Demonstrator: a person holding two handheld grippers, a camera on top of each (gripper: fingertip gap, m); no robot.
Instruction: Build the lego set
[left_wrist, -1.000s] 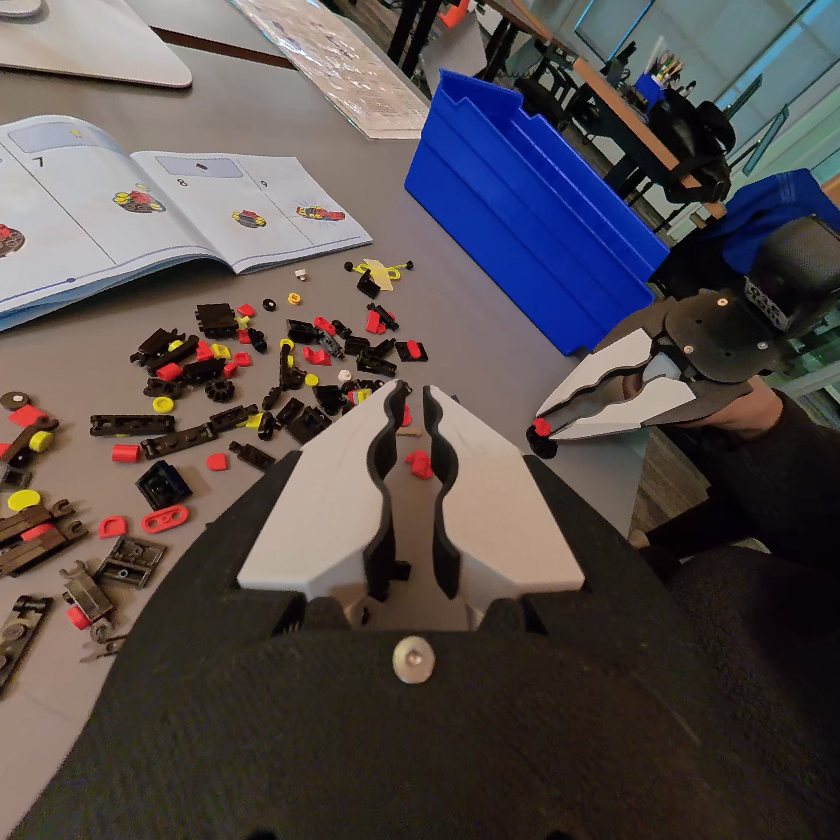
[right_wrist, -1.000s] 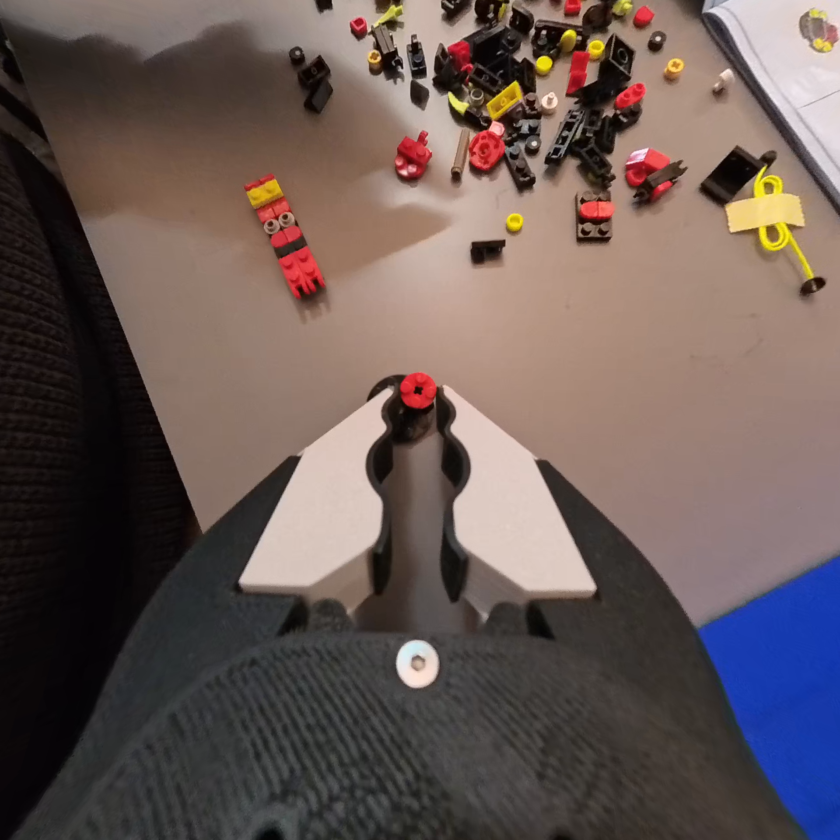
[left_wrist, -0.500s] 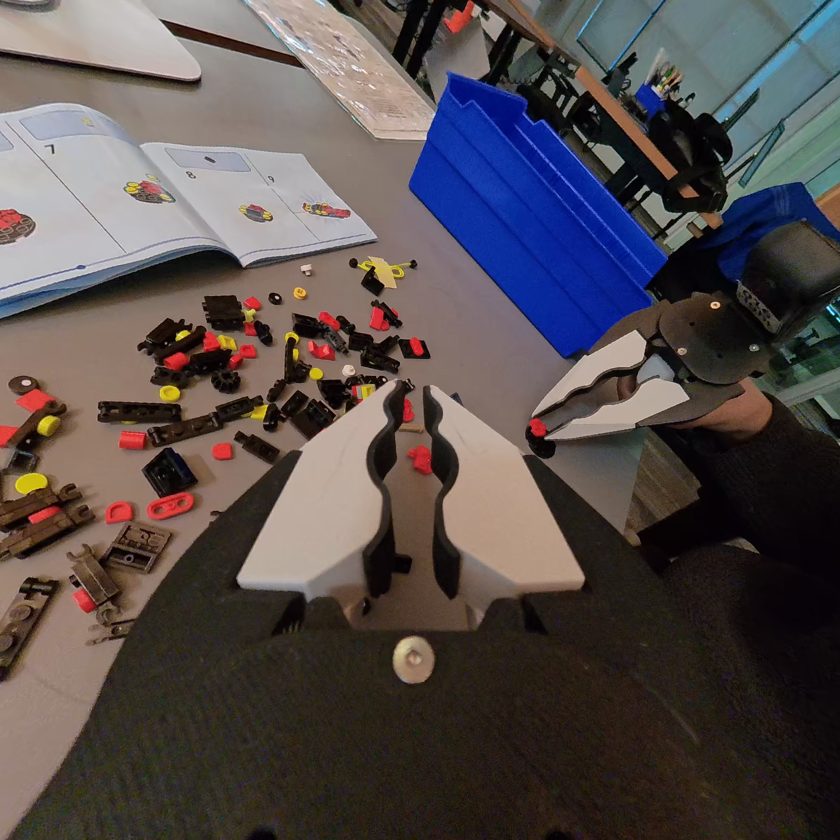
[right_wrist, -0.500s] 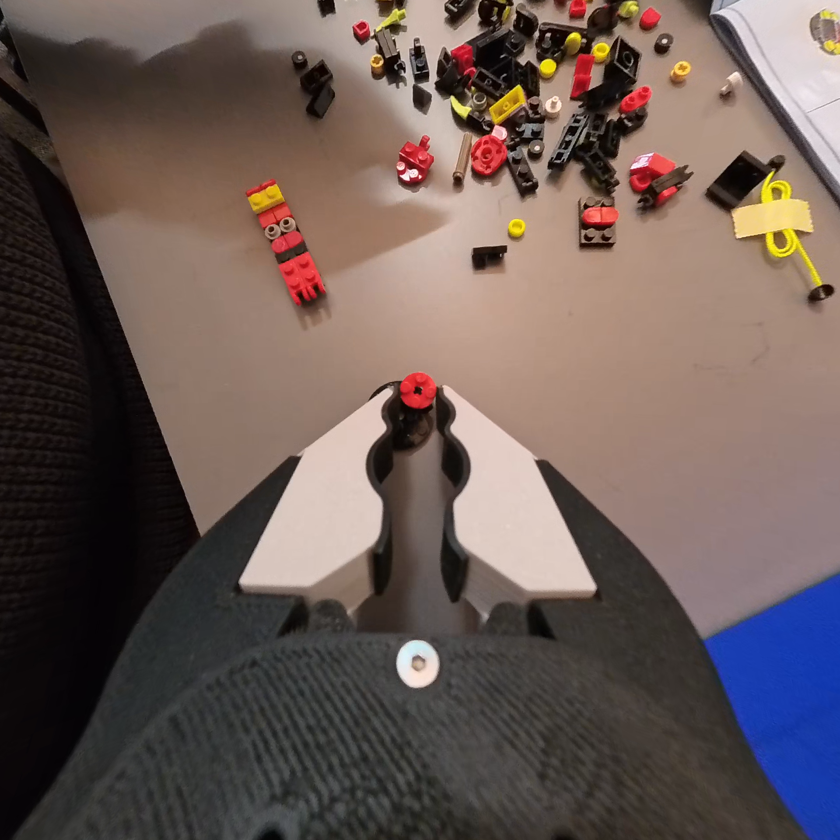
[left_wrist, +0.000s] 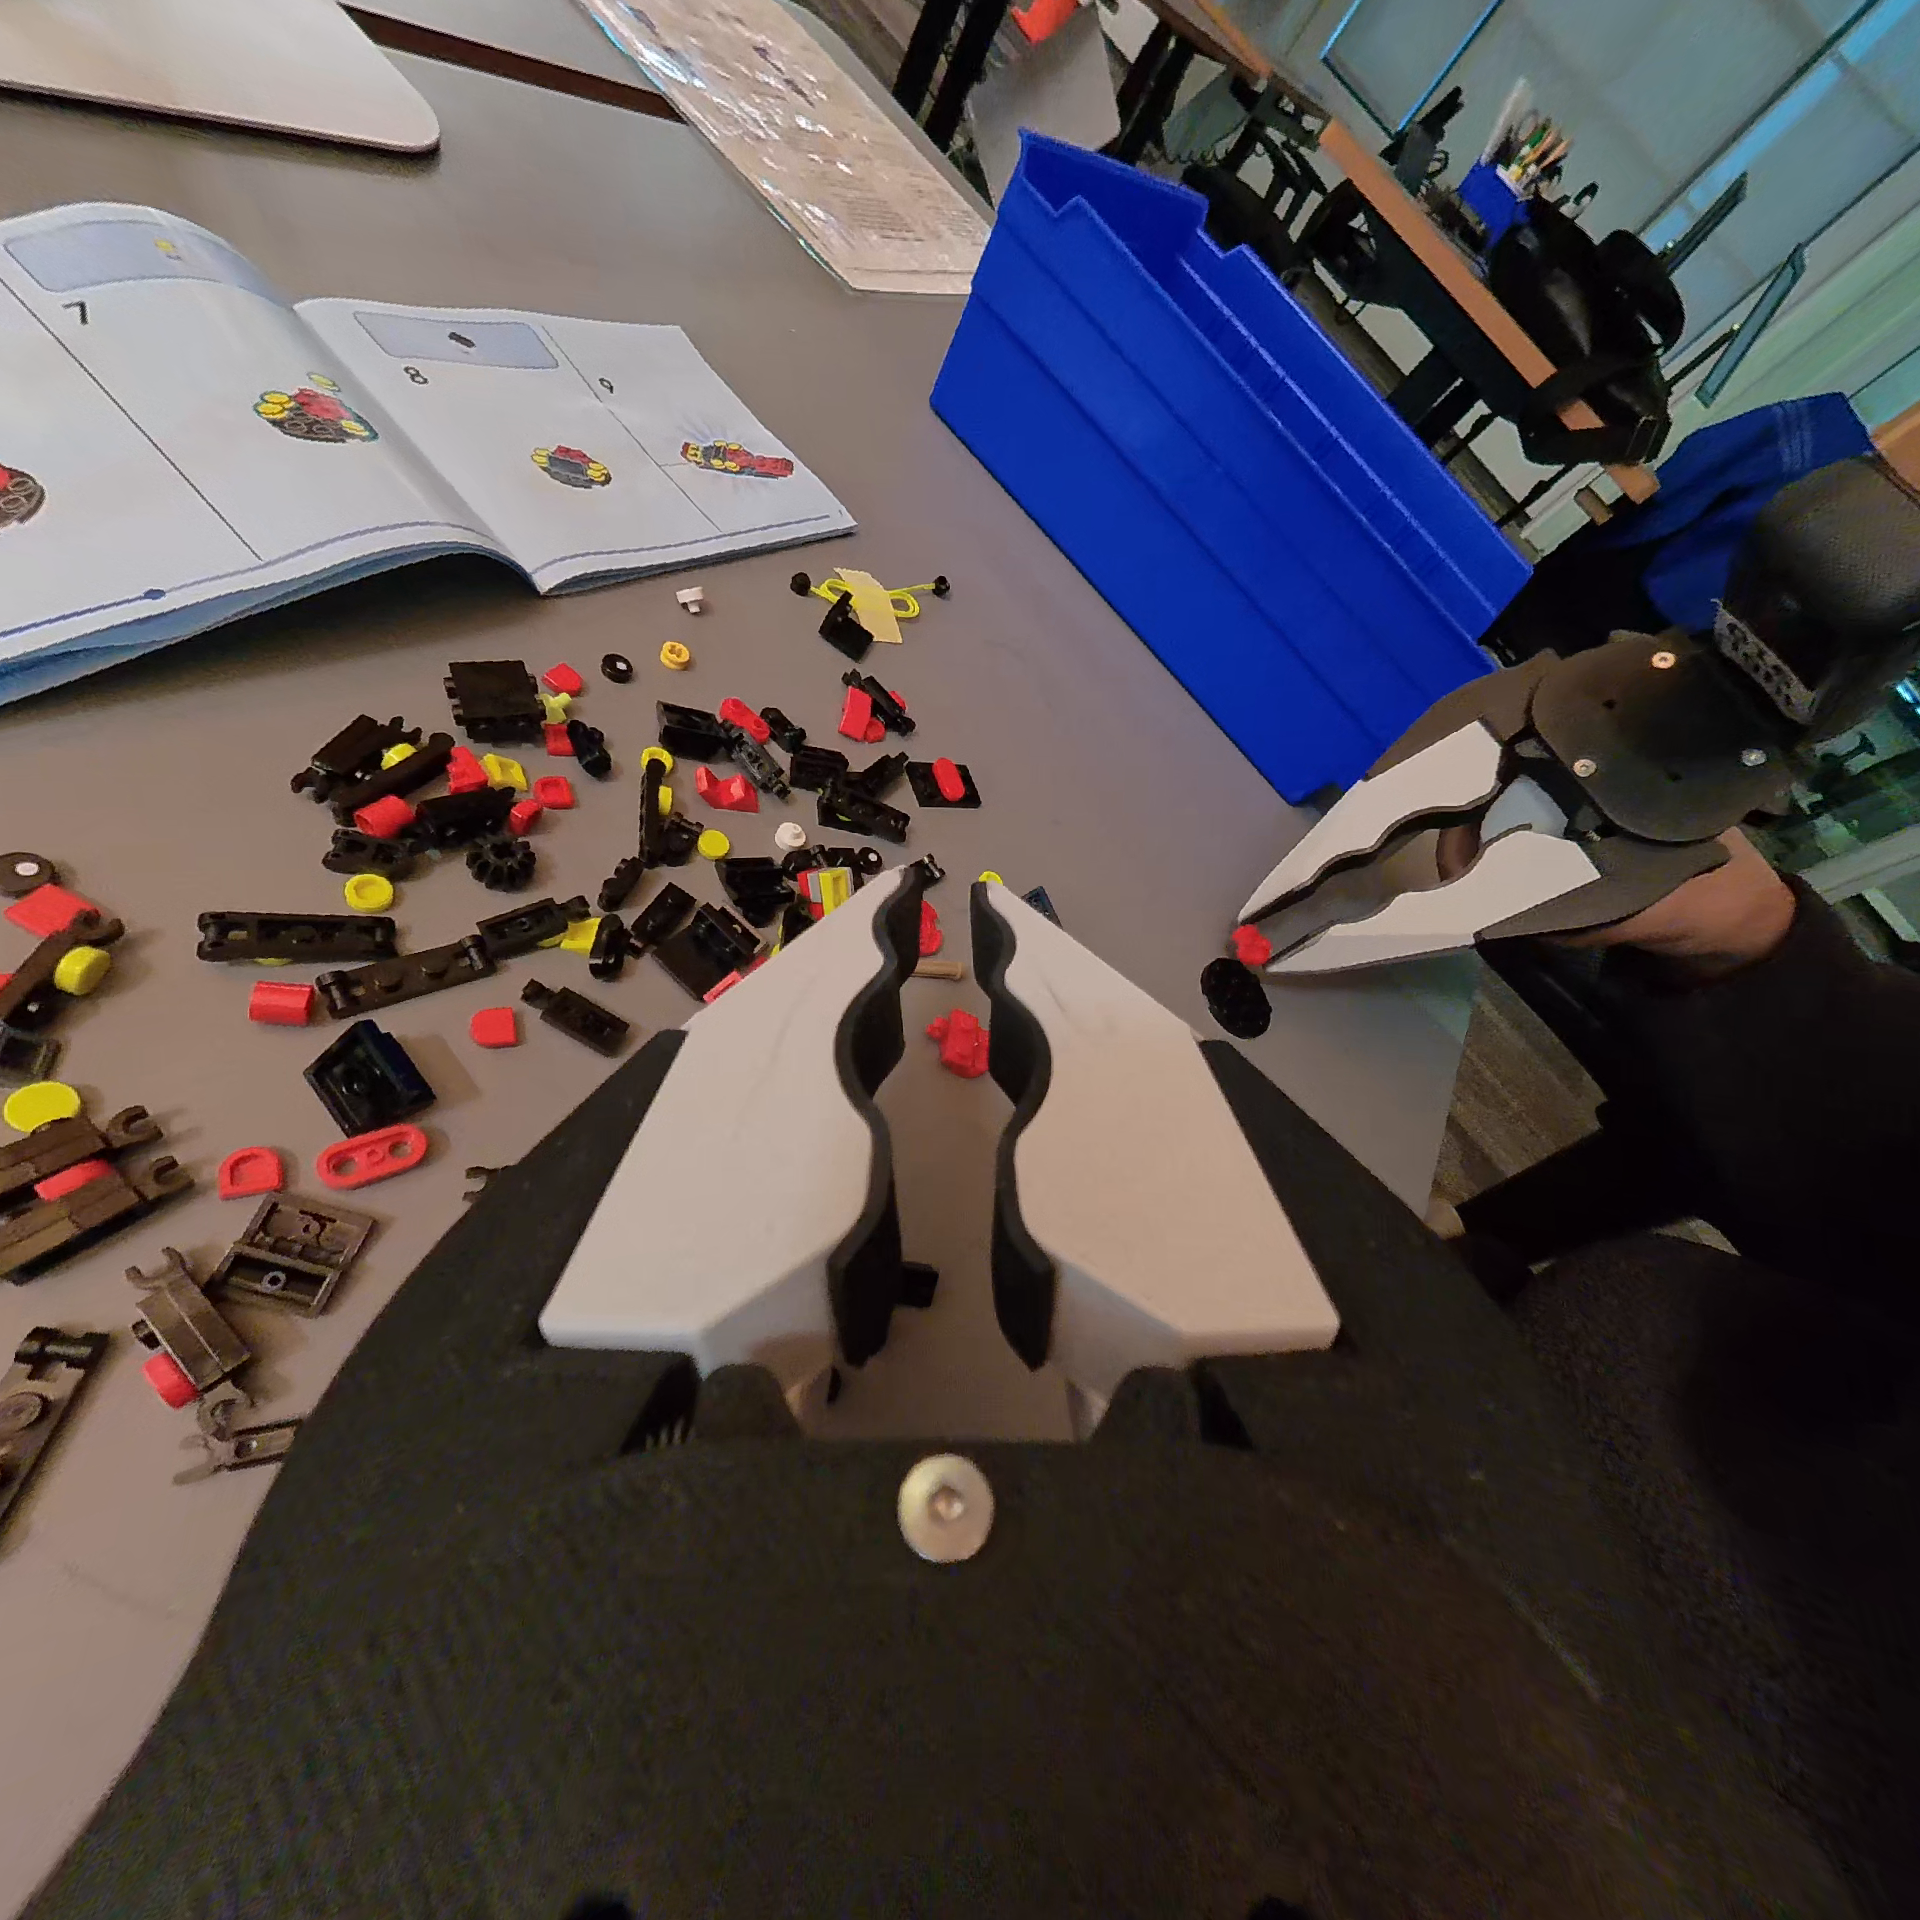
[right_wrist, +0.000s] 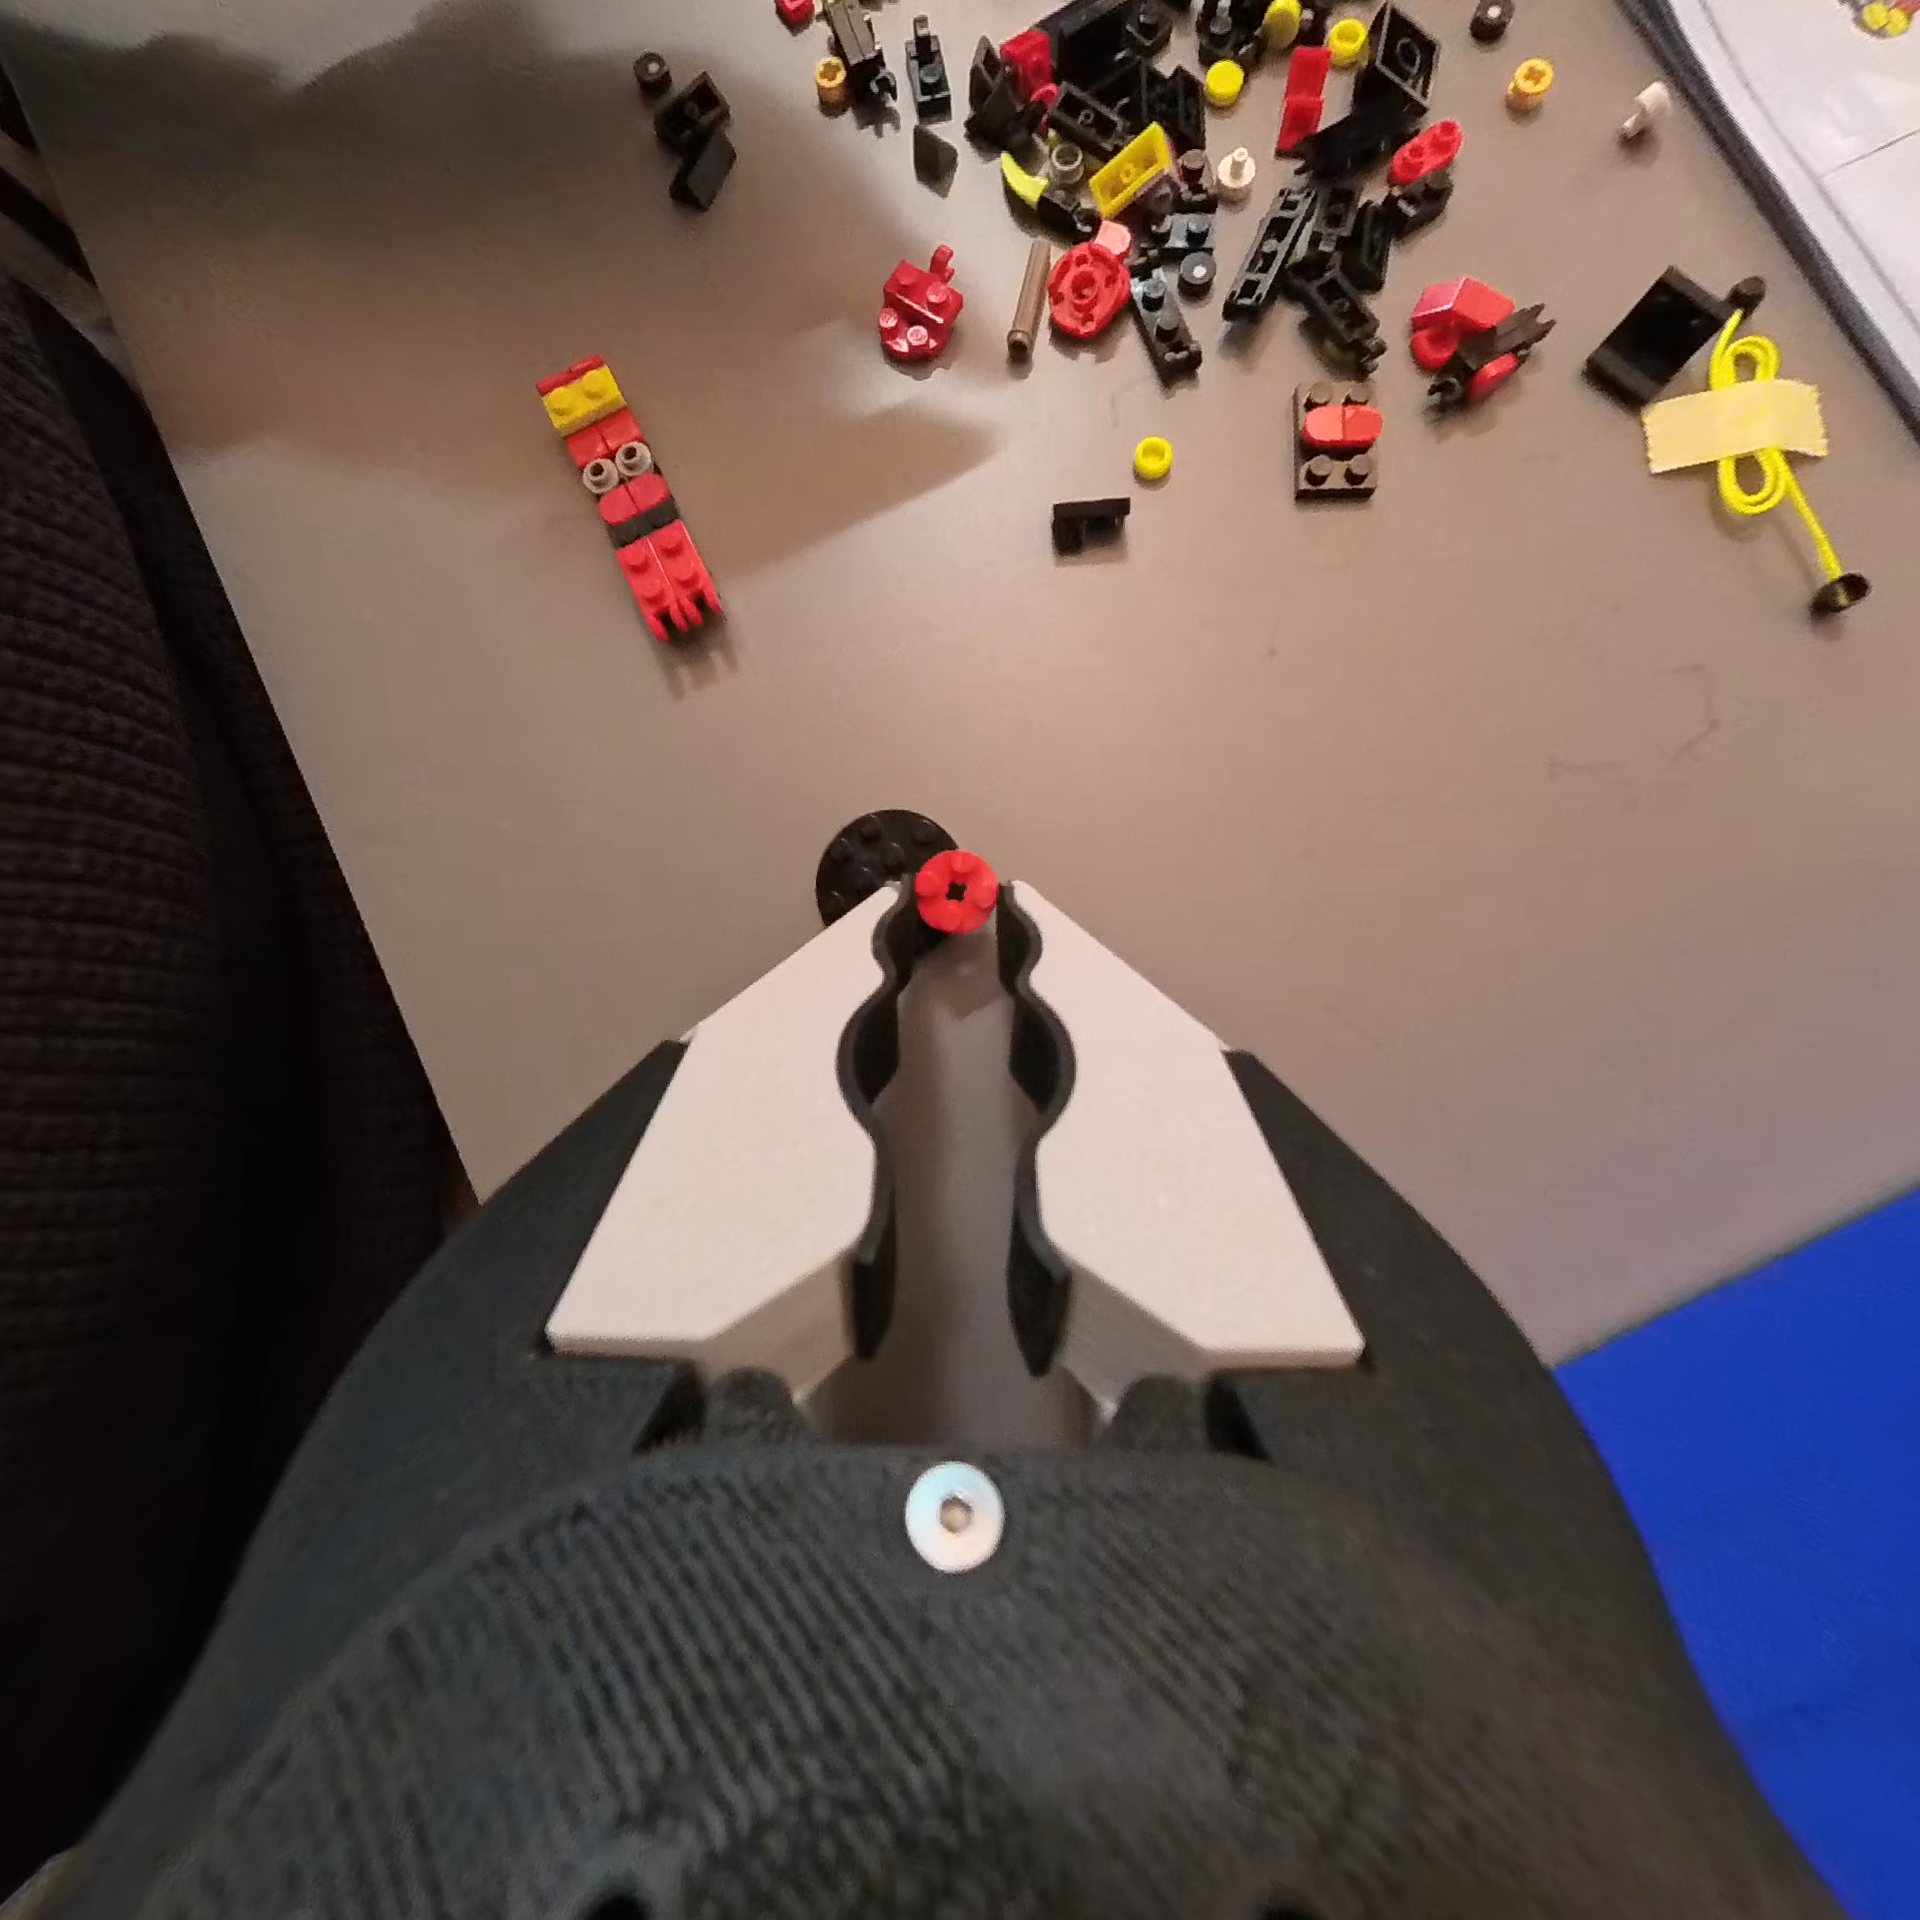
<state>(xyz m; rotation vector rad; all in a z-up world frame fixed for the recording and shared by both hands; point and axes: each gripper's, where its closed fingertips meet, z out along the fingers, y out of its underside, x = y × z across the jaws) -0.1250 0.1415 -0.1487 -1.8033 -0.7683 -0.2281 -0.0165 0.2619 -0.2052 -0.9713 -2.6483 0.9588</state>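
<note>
Pinching a small round red stud (right_wrist: 956, 890), the right hand-held gripper (right_wrist: 954, 902) hovers by a black round plate (right_wrist: 868, 864) on the grey bench (right_wrist: 1351, 831); the left hand-held gripper (left_wrist: 945, 894) hangs slightly parted, empty.

Separating from red round stud (right_wrist: 956, 890) in right gripper (right_wrist: 951, 899): black round plate (right_wrist: 868, 860), now showing beside fingertips, lower left.

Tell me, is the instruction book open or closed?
Open. The instruction book lies flat on the grey table, its pages spread with building pictures showing, beyond the loose bricks.
</note>
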